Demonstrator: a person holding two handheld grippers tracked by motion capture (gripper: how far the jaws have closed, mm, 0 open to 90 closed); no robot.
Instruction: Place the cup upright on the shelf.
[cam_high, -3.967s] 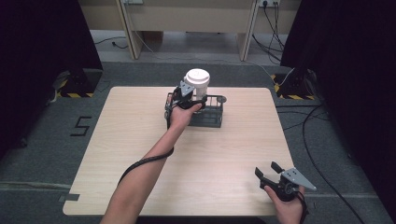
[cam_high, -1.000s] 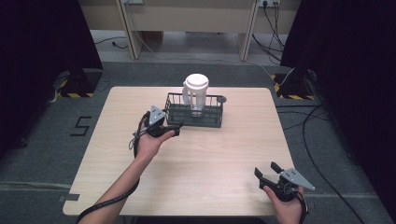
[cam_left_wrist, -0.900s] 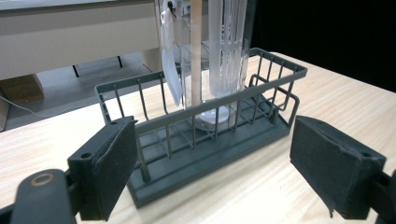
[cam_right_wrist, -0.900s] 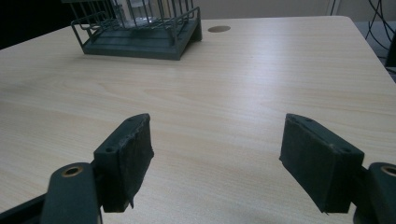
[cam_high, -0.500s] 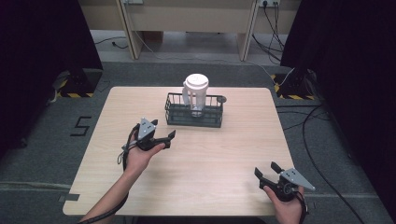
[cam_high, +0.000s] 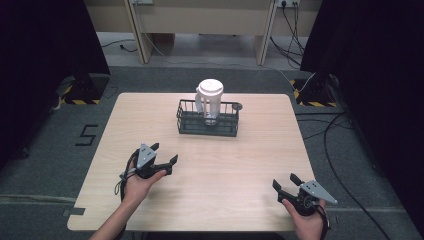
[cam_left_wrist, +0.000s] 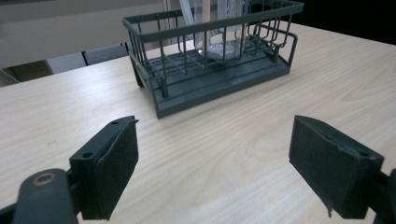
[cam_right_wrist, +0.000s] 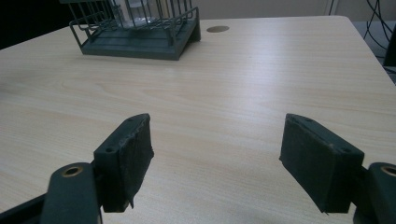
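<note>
A clear plastic jug with a white lid (cam_high: 210, 100) stands upright inside a dark wire rack (cam_high: 207, 119) at the far middle of the wooden table (cam_high: 250, 150). My left gripper (cam_high: 164, 154) hovers over the near left part of the table, open and empty, pointing toward the rack (cam_left_wrist: 210, 65), where the jug's base (cam_left_wrist: 219, 42) shows through the wires. My right gripper (cam_high: 283, 183) sits at the near right edge, open with nothing between its jaws. The rack (cam_right_wrist: 140, 28) lies far off at upper left in the right gripper view.
A small round hole (cam_high: 237, 106) marks the tabletop just right of the rack. Cables and yellow-black striped stand bases (cam_high: 310, 100) lie on the carpet beyond the table. A "5" marking (cam_high: 86, 134) is on the floor at left.
My left gripper has let go of the jug in the rack and drawn back toward the near left of the table. The right gripper has stayed put.
</note>
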